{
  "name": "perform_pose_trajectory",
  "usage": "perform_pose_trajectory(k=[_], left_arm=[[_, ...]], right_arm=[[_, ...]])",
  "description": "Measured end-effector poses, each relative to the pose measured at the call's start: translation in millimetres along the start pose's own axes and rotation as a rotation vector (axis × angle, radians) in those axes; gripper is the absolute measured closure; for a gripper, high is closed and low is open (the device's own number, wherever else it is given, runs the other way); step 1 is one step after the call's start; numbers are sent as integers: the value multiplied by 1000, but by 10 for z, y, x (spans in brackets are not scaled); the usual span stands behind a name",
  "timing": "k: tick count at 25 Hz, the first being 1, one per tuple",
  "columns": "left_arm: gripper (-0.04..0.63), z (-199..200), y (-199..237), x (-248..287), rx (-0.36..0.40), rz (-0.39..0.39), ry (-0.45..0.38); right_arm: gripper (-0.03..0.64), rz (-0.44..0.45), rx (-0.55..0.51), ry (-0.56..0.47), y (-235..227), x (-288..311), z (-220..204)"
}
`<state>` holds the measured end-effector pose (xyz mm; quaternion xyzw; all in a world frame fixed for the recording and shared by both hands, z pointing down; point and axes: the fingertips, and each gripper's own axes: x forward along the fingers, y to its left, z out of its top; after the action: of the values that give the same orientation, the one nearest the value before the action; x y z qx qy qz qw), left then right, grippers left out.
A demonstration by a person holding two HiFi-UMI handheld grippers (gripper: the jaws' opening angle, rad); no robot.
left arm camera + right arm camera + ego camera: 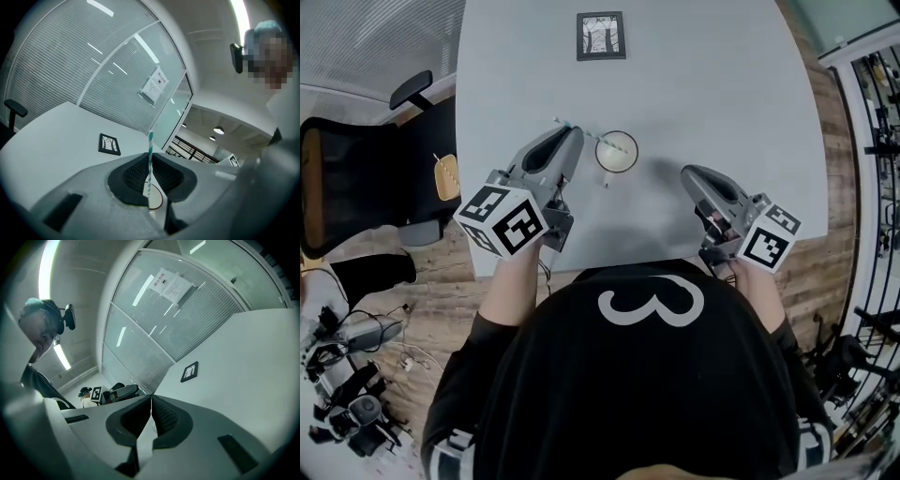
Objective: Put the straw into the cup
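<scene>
Head view: left hand-held gripper [571, 132], near level, clamps straw [590, 137]

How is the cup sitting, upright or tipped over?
Upright: in the head view the cup shows its round open rim facing up from the table.

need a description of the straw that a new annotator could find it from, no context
Start at the grey table and find the white cup near its front middle. Just left of the cup, the left gripper is shut on the straw. It is the only thin stick there, striped teal and white.
</scene>
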<state>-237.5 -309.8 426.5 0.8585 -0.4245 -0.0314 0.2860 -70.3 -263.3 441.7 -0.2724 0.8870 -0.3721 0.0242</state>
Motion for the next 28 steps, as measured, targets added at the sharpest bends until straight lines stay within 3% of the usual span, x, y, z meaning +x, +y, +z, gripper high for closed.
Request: perform_pose_trajectory(k=[28], left_arm=[[558,-418,192,210,-14,-8,85]], right_arm=[[601,-42,63,5,-192,-8,-314]])
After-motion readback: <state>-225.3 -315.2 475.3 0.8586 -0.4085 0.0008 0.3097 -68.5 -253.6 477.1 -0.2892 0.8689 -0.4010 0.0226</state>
